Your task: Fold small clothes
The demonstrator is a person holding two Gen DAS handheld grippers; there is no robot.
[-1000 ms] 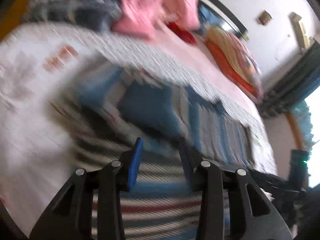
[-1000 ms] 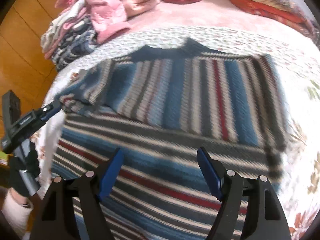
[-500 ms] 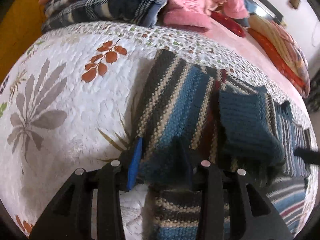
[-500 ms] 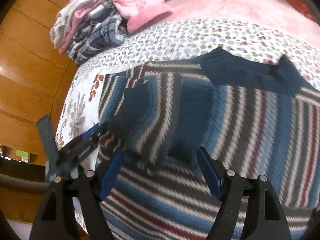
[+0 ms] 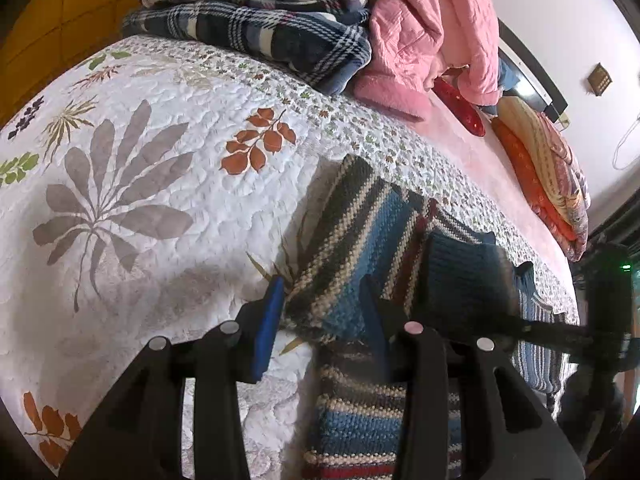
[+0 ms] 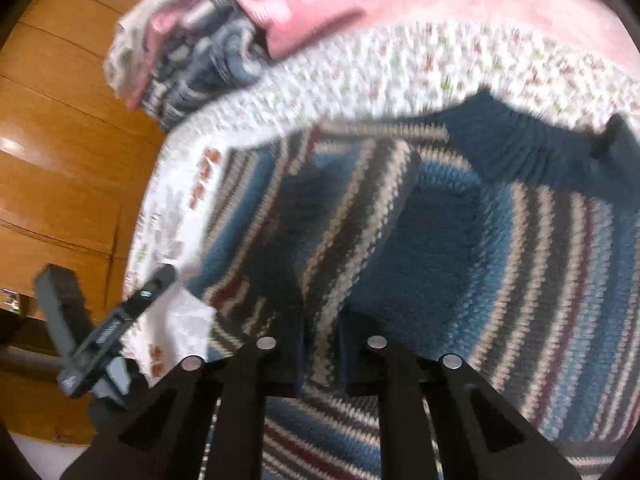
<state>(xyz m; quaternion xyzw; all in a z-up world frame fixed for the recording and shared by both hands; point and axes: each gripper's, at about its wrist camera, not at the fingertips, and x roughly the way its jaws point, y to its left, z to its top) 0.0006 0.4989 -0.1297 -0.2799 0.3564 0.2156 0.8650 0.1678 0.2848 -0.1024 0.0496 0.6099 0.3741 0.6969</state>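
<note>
On the floral quilt (image 5: 168,184), the striped sweater (image 5: 360,236) lies toward 4 o'clock. Its sleeve (image 6: 360,216) is now folded over the body. The right gripper (image 6: 320,344) has narrowed onto knit; the left gripper (image 5: 320,312) stays half open around the edge.

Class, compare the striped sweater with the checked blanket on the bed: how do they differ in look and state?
The striped sweater has bands of blue, cream, dark grey and red; the checked blanket is navy and white plaid. The sweater lies spread on the quilt with a sleeve folded over it; the blanket sits folded in a stack. The sweater lies between the fingers of the left claw; no claw is near the blanket. Both rest on the bed.
</note>
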